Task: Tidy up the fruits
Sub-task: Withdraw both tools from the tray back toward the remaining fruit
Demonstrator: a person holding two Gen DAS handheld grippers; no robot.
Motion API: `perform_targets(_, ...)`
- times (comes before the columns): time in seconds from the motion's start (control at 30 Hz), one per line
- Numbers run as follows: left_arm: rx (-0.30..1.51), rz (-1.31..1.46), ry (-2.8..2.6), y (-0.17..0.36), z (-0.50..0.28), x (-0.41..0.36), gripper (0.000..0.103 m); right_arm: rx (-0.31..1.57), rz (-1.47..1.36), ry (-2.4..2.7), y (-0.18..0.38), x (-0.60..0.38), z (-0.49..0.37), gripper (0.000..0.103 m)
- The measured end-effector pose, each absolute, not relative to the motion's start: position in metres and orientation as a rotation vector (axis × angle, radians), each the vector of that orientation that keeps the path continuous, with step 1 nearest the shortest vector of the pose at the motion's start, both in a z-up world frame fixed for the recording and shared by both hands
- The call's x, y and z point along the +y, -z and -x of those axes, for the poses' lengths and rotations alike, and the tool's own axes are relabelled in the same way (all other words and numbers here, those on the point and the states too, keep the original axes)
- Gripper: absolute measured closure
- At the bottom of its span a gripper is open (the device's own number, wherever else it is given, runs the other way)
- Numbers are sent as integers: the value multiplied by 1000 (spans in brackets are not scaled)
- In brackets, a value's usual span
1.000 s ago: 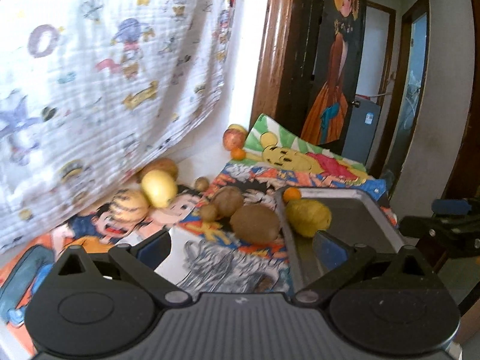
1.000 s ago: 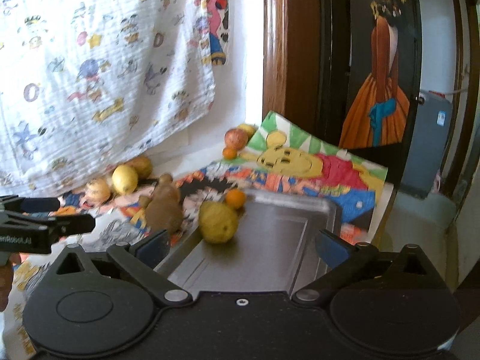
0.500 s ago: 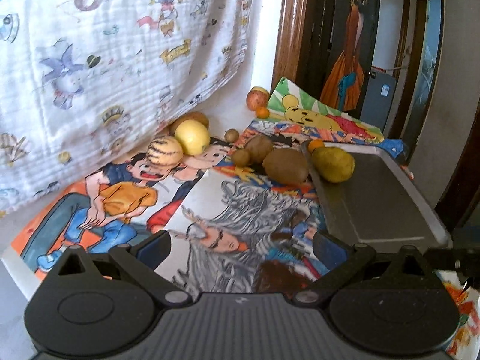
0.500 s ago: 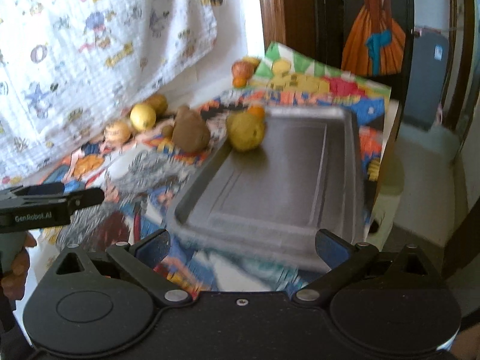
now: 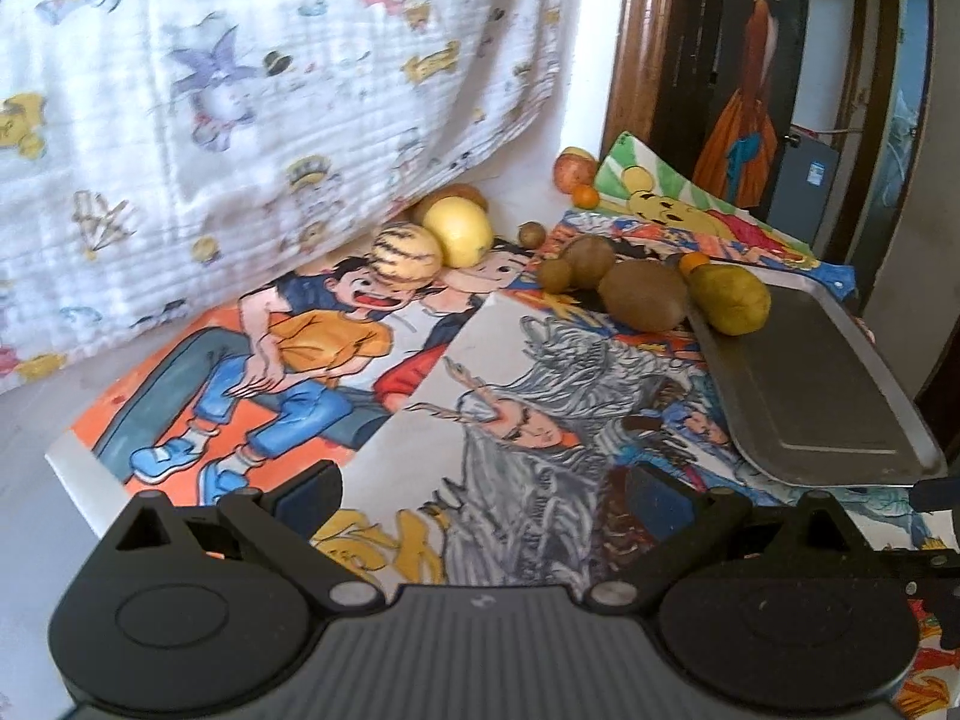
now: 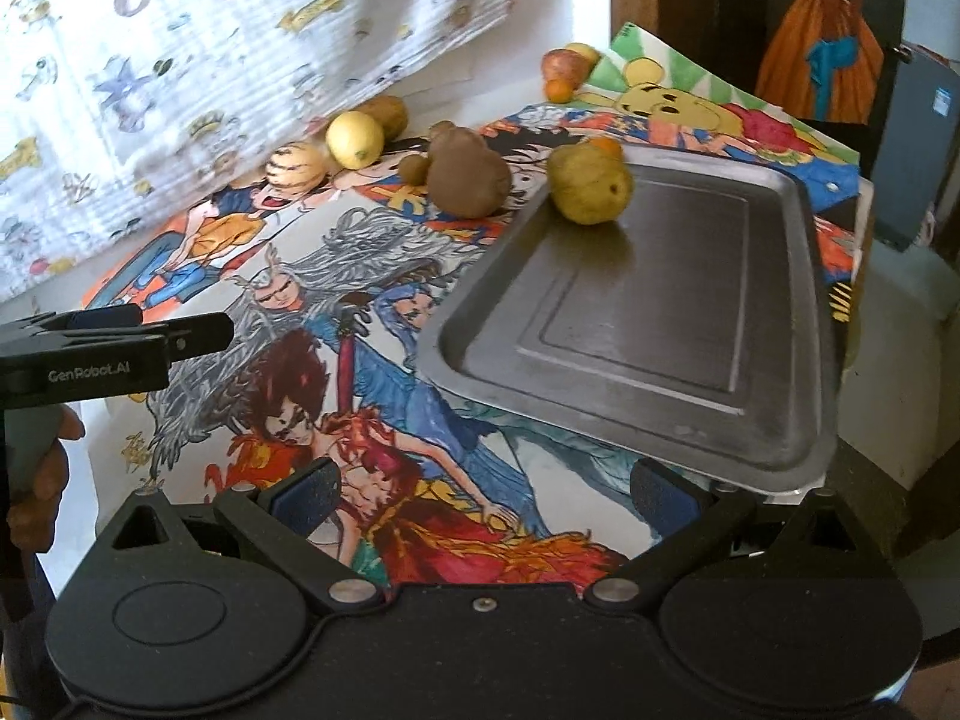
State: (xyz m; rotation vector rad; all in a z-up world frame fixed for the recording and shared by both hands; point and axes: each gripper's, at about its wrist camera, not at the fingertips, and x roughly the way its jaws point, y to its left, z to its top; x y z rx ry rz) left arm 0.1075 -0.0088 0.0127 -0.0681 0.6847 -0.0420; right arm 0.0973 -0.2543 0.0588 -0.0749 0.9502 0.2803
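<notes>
Tray (image 6: 774, 324): grey metal, lying flat | pear (image 6: 591, 185): yellow-green, speckled, sitting in its far corner | left gripper (image 5: 483, 489), right gripper (image 6: 483, 489): both gaping wide, gripping nothing.

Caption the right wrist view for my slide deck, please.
Open right gripper above metal tray holding one yellow-green fruit.

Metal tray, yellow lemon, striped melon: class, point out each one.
metal tray (image 6: 630, 324): right wrist view, bare flat floor.
yellow lemon (image 6: 354, 139): right wrist view, middle of its rind.
striped melon (image 5: 404, 257): left wrist view, middle of its striped skin.
</notes>
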Motion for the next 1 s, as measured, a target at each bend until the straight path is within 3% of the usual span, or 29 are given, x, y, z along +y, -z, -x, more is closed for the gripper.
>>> perform_targets(0.5,692,135,-67,-8,-116,13,0,917,79,-377,-65,-237,-117,1)
perform_targets(1.0,663,54,-95,-30,-146,21,0,744,135,-502,-89,-219,-146,1)
